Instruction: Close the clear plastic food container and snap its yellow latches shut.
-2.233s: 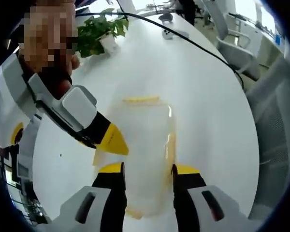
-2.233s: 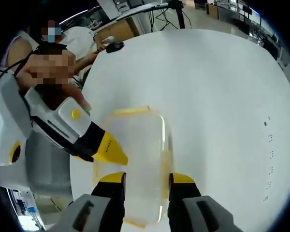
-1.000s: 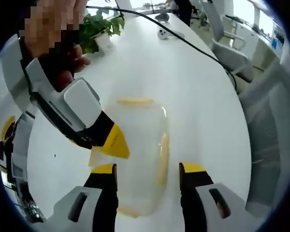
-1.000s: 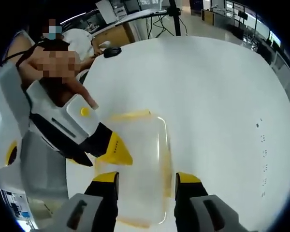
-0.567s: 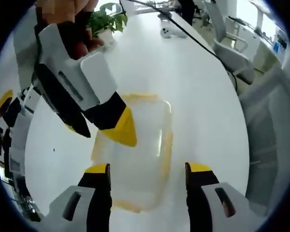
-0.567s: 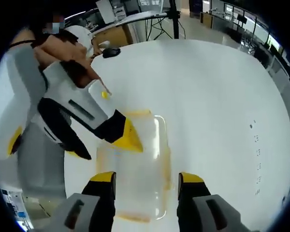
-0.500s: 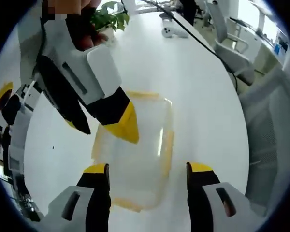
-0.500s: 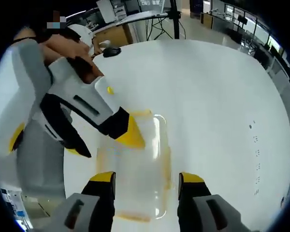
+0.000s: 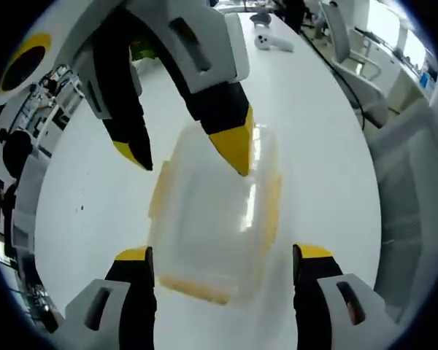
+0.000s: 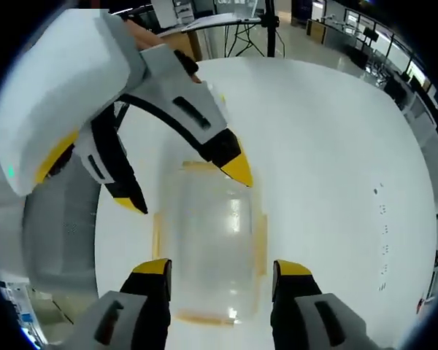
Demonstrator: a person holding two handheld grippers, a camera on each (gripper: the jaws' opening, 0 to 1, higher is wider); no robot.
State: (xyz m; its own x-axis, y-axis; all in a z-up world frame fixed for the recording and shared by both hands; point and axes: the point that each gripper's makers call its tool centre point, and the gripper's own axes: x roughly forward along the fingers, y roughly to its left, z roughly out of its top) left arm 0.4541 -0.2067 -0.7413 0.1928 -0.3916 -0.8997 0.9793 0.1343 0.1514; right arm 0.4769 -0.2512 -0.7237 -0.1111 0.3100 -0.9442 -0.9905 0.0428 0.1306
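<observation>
Hovering open-jawed, both tongs (left [image 9: 223, 255], right [image 10: 220, 266]) over blurred container [image 9: 212, 219]

Container [image 9: 212, 219] blurred, latch state unclear; far rim hidden behind other gripper's jaw.

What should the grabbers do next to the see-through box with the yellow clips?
Probably press a side latch down. The container sits on the white table with its lid on, and the yellow latches look flared outward. Both the right gripper and left gripper hover open above it.
</observation>
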